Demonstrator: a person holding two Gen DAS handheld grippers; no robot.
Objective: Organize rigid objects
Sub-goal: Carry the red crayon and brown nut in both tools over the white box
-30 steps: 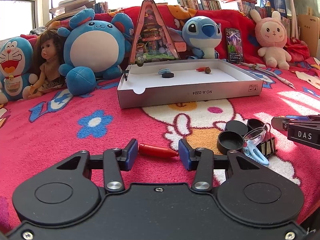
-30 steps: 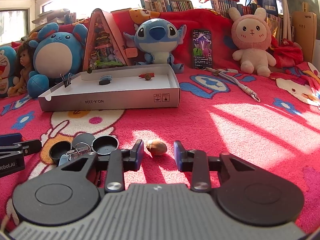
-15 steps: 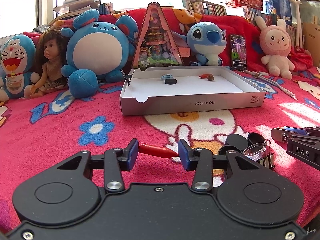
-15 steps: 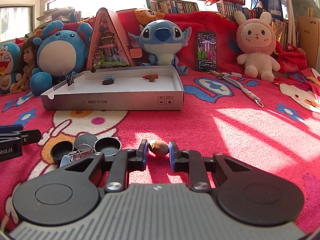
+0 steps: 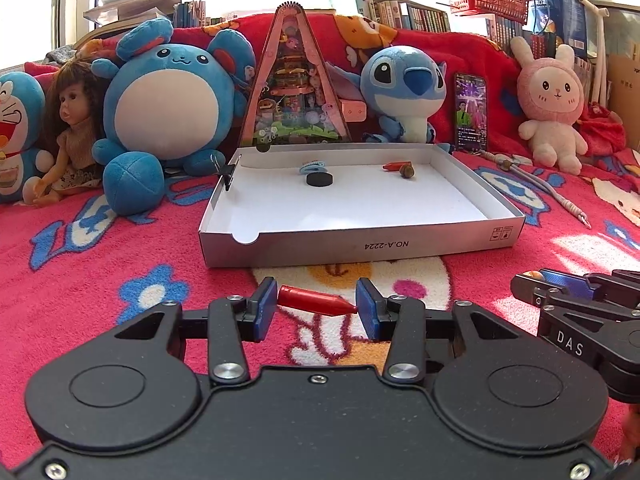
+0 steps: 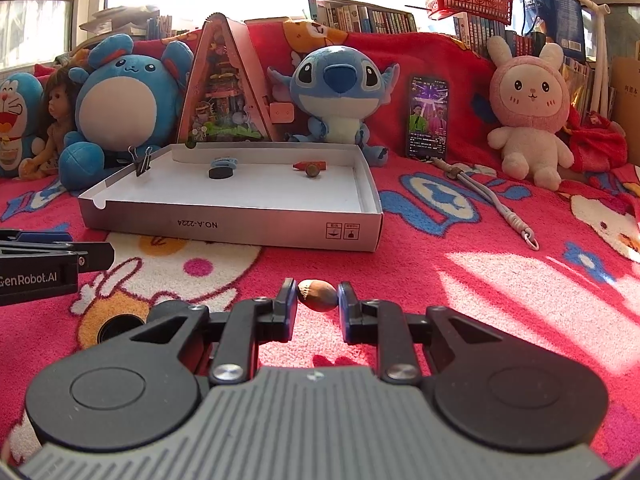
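The left hand-held gripper (image 5: 316, 309) grips a red crayon (image 5: 315, 305) (held crosswise); the right hand-held gripper (image 6: 318, 307) grips a nut (image 6: 318, 295).

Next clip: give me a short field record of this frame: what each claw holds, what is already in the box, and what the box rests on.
left claw: shut on red crayon, gripped end to end
right claw: shut on brown nut
box: open, shallow, white inside, on the blanket
in box: black disc, blue clip, second red crayon, second nut
on box wall: black binder clip
behind box: plush toys, doll, phone
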